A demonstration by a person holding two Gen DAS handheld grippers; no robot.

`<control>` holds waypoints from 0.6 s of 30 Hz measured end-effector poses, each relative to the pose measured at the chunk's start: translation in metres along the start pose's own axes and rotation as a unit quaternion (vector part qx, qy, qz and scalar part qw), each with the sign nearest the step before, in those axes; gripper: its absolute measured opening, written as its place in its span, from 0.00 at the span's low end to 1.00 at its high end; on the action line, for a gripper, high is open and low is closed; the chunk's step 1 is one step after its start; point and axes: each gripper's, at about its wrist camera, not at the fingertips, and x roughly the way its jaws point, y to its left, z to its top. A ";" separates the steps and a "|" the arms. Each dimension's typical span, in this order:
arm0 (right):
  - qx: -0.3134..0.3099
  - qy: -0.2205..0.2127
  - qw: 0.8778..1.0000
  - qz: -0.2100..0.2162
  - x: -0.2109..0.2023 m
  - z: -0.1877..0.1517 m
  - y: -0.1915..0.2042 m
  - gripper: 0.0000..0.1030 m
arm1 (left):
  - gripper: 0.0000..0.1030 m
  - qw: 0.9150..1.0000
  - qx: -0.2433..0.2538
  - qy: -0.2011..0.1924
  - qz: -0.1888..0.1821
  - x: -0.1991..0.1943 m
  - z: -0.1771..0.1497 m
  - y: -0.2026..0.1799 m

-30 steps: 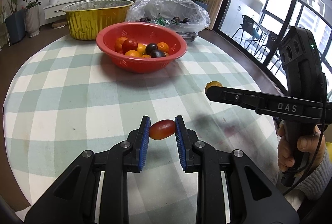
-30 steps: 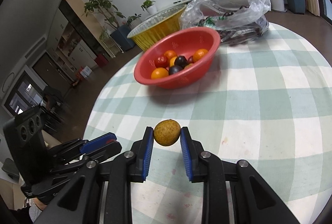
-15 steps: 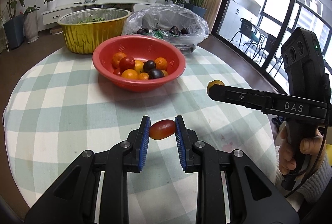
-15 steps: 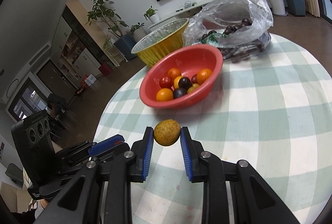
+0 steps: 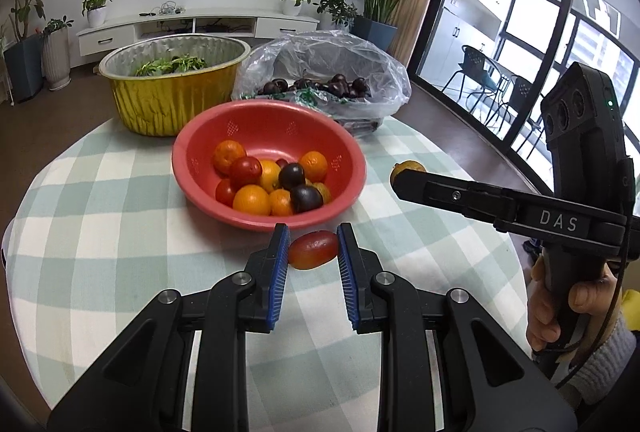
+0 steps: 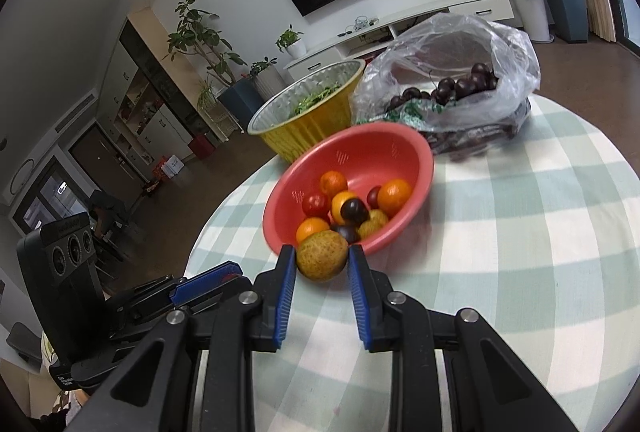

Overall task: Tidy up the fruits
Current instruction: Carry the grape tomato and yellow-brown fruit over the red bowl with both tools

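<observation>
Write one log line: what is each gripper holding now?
left gripper: shut on oval red tomato | right gripper: shut on round yellow-green fruit | red plastic bowl: ahead

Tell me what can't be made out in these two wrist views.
- Left wrist view: most of the yellow-brown fruit, covered by the right gripper.
- Right wrist view: the left gripper fingertips overlap, so the red fruit there is hidden.
- Both views: lower fruits in the red bowl, buried under the top ones.

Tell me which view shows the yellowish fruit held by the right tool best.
The right wrist view: the yellowish fruit sits whole and close between the right tool's blue pads. In the left wrist view only a sliver of it peeks above the tool's black finger, near the red bowl.
</observation>
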 end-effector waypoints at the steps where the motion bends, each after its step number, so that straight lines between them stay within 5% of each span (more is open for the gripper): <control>1: 0.000 -0.001 1.000 -0.001 0.002 0.004 0.000 0.28 | 0.22 1.000 -0.002 0.000 -0.001 0.002 0.004 0.002; 18: -0.016 0.008 1.000 -0.026 0.059 0.041 -0.012 0.28 | 0.22 1.000 0.003 0.012 0.007 0.056 0.050 0.024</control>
